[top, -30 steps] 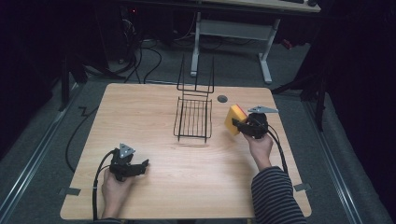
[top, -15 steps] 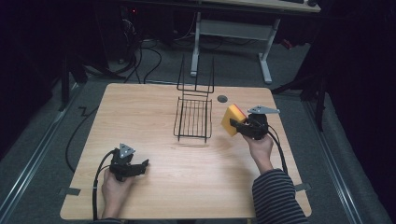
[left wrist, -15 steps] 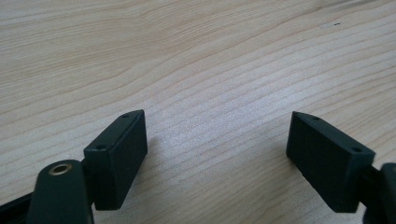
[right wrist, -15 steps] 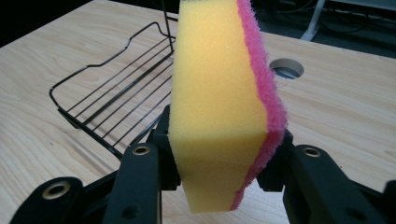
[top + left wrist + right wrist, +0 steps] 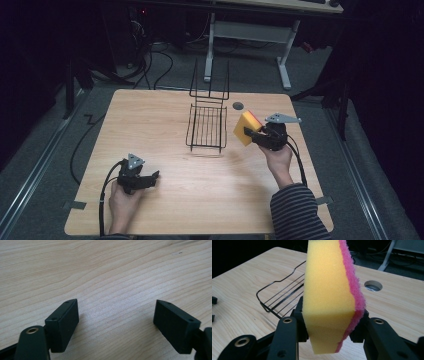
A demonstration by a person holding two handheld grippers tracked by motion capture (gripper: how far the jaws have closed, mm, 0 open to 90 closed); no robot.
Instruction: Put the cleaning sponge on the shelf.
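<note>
While the sponge is aloft: the lines below read the scene.
Work in hand: carrying a sponge (image 5: 247,128) toward the wire rack (image 5: 206,127), as I judge it.
Done: sponge is picked up and clear of the bench (image 5: 200,200).
Left: bring it over the rack, lower it in, let go; the rack holds nothing yet.
Sponge: yellow foam with a pink scouring side, held on edge, just right of the rack in the high view and not touching it.
Right tongs (image 5: 329,327): clamped on the sponge, one jaw on the yellow face, the other on the pink; the foam bulges slightly at the grip.
Left tongs (image 5: 117,322): jaws wide apart, nothing between them, resting low at the near left of the bench, well apart from rack and sponge.
Rack: black wire, upright back, near the far middle of the bench, beside a round hole (image 5: 238,105).
</note>
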